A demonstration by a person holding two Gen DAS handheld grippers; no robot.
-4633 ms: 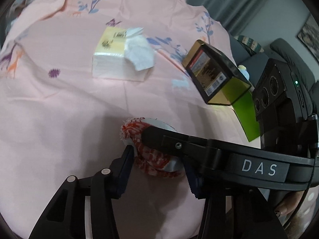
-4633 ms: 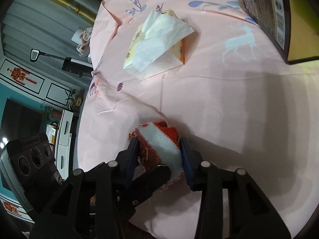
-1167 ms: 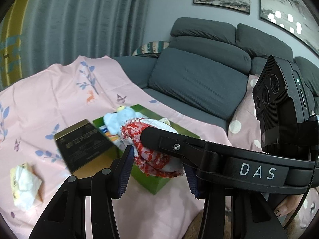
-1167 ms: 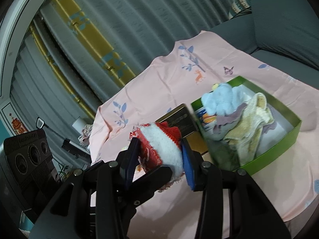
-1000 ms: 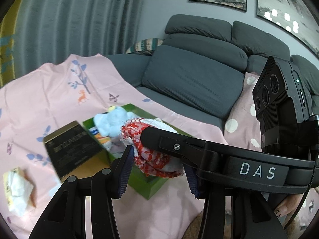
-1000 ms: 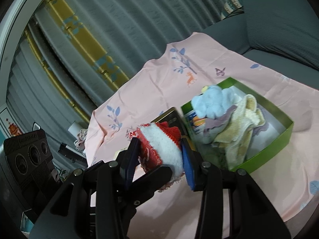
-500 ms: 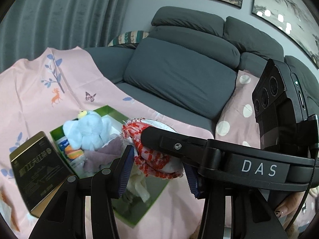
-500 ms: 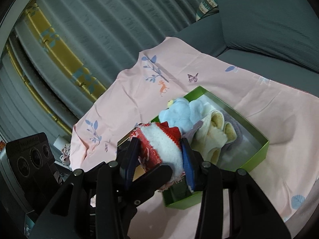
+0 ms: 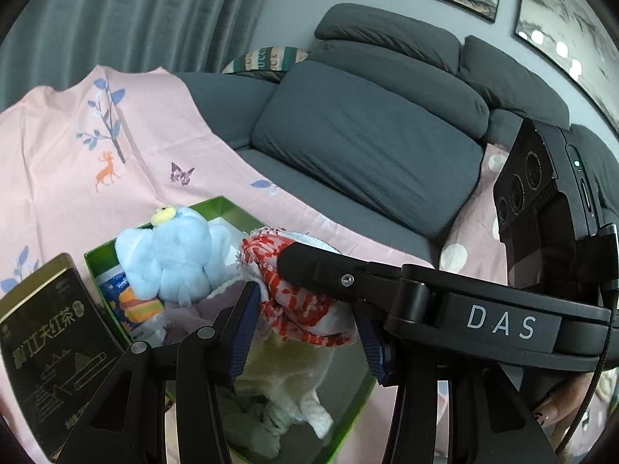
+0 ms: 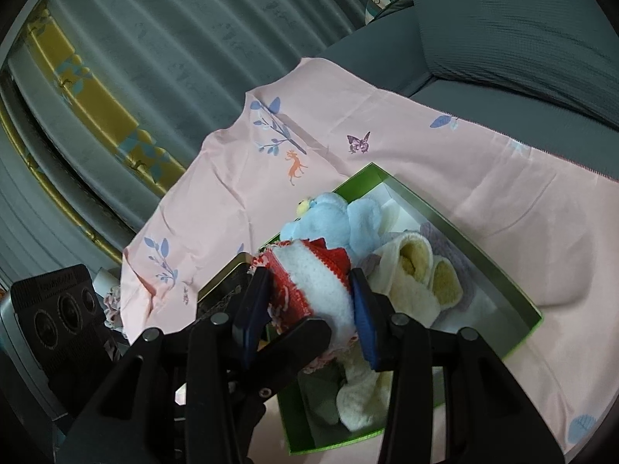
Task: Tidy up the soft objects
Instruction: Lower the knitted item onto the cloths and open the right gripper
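Both grippers grip one rolled red-and-white knit cloth (image 9: 298, 301) between them. My left gripper (image 9: 305, 328) is shut on it, and my right gripper (image 10: 309, 311) is shut on the same cloth (image 10: 309, 282) from the other side. The cloth hangs in the air over the near part of a green box (image 10: 499, 270). The box (image 9: 228, 208) holds a light blue plush toy (image 9: 170, 251), cream fleece items (image 10: 414, 270) and a lilac cloth. The right gripper's black finger crosses the left wrist view in front of the cloth.
A black and gold tin (image 9: 50, 348) leans against the box's left side. The box sits on a pink printed sheet (image 10: 483, 178) spread over a grey sofa (image 9: 367, 143). Grey curtains (image 10: 174, 58) hang behind.
Both grippers have carried the cloth up off the sheet and across to the green box, which has grown nearer and now lies right under the cloth. The grip has not changed.
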